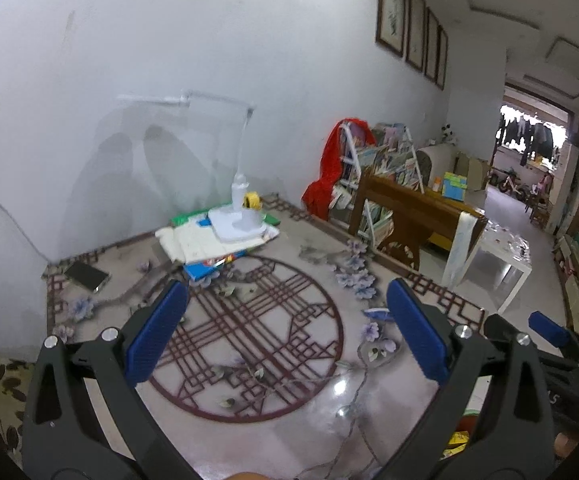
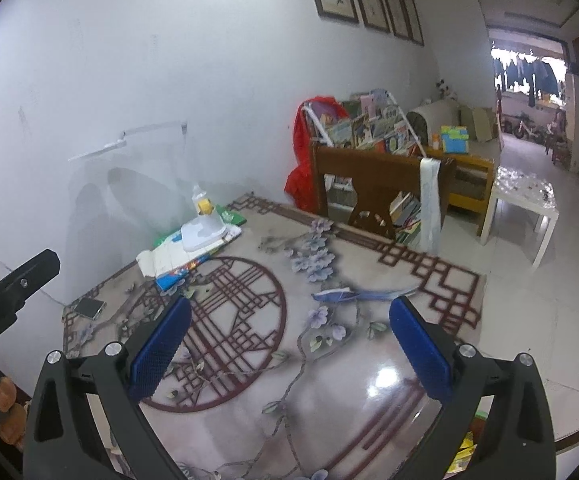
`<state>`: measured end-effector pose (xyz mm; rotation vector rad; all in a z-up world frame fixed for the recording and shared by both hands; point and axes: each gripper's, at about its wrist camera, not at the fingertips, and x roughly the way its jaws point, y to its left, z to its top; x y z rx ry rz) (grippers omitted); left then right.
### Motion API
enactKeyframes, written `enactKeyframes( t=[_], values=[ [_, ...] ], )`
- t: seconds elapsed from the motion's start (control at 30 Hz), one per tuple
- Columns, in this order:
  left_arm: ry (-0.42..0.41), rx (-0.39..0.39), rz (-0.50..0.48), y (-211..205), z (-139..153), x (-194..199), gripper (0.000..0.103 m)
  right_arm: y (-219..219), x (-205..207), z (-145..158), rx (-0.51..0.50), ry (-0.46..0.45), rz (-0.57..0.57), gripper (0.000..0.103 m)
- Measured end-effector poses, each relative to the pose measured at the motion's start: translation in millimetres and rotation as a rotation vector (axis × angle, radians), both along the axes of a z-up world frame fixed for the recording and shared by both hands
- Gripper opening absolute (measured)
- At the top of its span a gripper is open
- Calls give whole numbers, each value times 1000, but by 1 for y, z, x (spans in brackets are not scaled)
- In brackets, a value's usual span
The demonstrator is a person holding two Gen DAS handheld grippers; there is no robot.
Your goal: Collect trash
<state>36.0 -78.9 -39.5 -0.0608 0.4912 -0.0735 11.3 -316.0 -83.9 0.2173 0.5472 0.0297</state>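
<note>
Looking out from the left wrist camera, the left gripper point(image 1: 287, 330) hangs above a glossy patterned table point(image 1: 329, 392), its blue-padded jaws spread wide with nothing between them. The landmark here is the red lattice circle point(image 1: 249, 340) printed on the tabletop. Beyond the circle, near the white wall point(image 1: 169, 60), a pile of papers and booklets point(image 1: 209, 246) lies with a white desk lamp point(image 1: 237, 216) standing on it. To the circle's far left a dark phone-like slab point(image 1: 87, 276) lies flat. Just right of the circle, beside the right-hand blue pad, sits a small blue-and-white scrap point(image 1: 377, 314); whether it is a wrapper I cannot tell. The right gripper point(image 1: 545, 334) shows only partly at the right edge.

From the right wrist camera, the right gripper point(image 2: 289, 340) also holds its jaws wide apart and empty over the same table point(image 2: 369, 400). The blue-and-white scrap point(image 2: 341, 295) lies right of the lattice circle point(image 2: 217, 332), ahead of the fingers and apart from them. The pile of papers and booklets point(image 2: 185, 254) sits past the circle, with the slab point(image 2: 88, 307) to its left.
</note>
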Motion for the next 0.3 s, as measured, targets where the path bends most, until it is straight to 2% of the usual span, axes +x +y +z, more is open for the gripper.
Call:
enactKeyframes(
  t=[0.1, 0.17, 0.3],
  values=[
    [39, -6, 45, 13, -16, 14, 98, 7, 21, -22, -5, 52, 10, 96],
    [77, -21, 59, 25, -29, 25, 98, 12, 41, -48, -16, 96, 2, 96],
    [120, -41, 109, 53, -56, 37, 98, 19, 98, -119, -61, 193, -7, 96]
  ],
)
